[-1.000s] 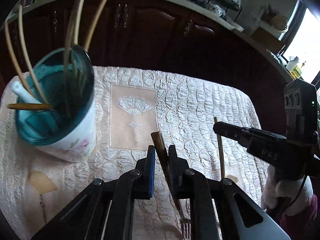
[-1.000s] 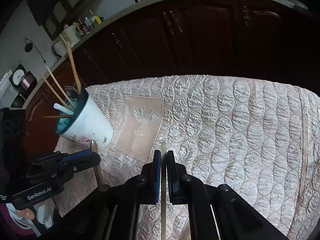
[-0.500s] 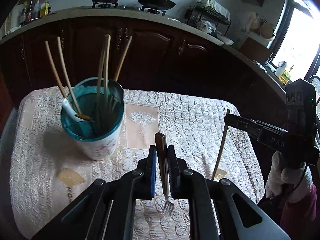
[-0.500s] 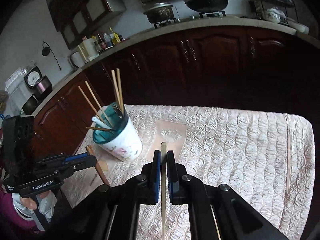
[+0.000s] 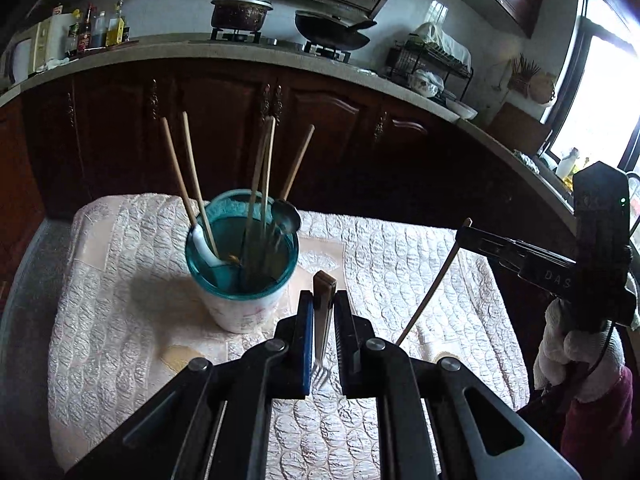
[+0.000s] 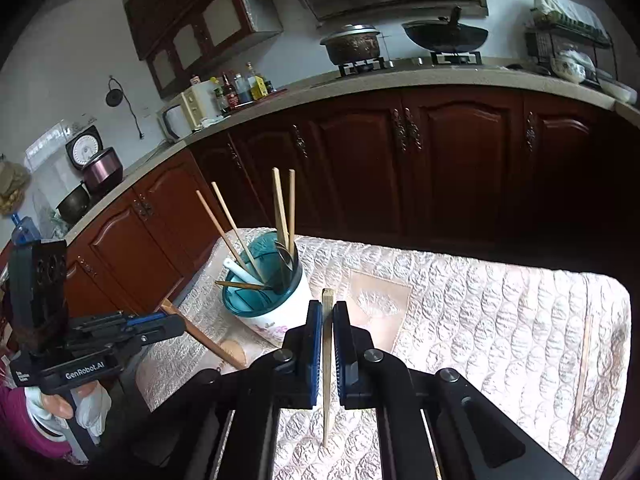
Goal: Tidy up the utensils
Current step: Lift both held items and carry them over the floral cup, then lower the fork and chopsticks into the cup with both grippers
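Near the left of the quilted surface (image 5: pixel 120 320): teal-rimmed cup (image 5: pixel 240 280) bristling with chopsticks and spoons. Just right of it, raised above the cloth: left tongs (image 5: pixel 323 320) clenched on a fork (image 5: pixel 322 320), tines down. Farther right: right tongs (image 6: pixel 327 332) clamping one chopstick (image 6: pixel 327 360), likewise aloft.

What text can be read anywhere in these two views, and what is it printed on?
"GenRobot.AI": on the side of the left gripper, right wrist view.
"DAS": on the side of the right gripper, left wrist view; further letters are hidden.
Labels on the bottles on the counter: too small to read.
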A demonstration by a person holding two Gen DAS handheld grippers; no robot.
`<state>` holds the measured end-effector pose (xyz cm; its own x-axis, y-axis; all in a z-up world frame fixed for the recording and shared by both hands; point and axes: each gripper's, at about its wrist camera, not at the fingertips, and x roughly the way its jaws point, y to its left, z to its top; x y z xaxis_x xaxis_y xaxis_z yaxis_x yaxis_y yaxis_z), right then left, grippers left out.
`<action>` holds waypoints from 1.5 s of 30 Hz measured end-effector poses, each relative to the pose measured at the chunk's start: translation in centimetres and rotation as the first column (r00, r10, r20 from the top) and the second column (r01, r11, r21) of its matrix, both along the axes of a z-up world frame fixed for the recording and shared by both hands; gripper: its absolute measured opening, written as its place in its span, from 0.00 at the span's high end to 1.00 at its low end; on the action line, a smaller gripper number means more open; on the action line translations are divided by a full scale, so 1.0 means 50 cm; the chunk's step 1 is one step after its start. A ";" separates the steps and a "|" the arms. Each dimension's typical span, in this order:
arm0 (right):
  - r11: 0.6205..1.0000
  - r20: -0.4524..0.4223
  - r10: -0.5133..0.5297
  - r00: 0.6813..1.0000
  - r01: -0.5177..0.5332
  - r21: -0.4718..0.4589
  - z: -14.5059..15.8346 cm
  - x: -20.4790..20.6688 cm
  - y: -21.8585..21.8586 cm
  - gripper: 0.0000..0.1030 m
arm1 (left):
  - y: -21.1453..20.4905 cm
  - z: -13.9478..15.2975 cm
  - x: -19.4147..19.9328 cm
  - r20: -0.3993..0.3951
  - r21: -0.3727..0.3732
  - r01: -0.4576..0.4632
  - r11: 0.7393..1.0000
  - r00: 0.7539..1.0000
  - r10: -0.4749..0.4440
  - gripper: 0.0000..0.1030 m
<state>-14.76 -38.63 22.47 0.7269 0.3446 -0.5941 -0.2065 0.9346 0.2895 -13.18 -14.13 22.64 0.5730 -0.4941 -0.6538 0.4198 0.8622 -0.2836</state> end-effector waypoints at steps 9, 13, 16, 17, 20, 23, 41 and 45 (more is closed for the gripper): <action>1.000 0.069 0.018 0.997 -0.018 0.001 0.070 0.021 0.027 0.93 | 0.056 0.115 0.015 0.080 -0.033 -0.019 0.999 0.997 0.021 0.90; 0.999 0.103 0.040 0.994 -0.040 -0.002 0.113 0.040 0.050 0.93 | 0.070 0.167 0.032 0.131 -0.041 -0.034 0.999 0.991 0.039 0.90; 0.998 0.130 0.059 0.990 -0.059 0.000 0.144 0.055 0.067 0.93 | 0.077 0.197 0.056 0.171 -0.034 -0.057 0.998 0.983 0.062 0.90; 0.998 0.142 0.065 0.988 -0.065 -0.001 0.159 0.062 0.075 0.93 | 0.079 0.202 0.065 0.175 -0.034 -0.064 0.997 0.982 0.069 0.90; 0.997 0.168 0.076 0.983 -0.078 0.002 0.186 0.078 0.091 0.93 | 0.082 0.212 0.095 0.196 -0.031 -0.089 0.996 0.976 0.093 0.90; 0.996 0.186 0.083 0.979 -0.085 0.001 0.205 0.101 0.113 0.93 | 0.080 0.209 0.125 0.210 -0.010 -0.117 0.993 0.971 0.117 0.90; 0.993 0.116 0.118 0.986 -0.118 -0.006 0.119 0.223 0.210 0.93 | 0.059 0.073 0.247 0.142 0.063 -0.205 0.977 0.971 0.194 0.90; 0.991 0.061 0.129 0.990 -0.130 0.014 0.070 0.234 0.214 0.93 | 0.051 0.057 0.242 0.161 0.088 -0.201 0.976 0.969 0.185 0.90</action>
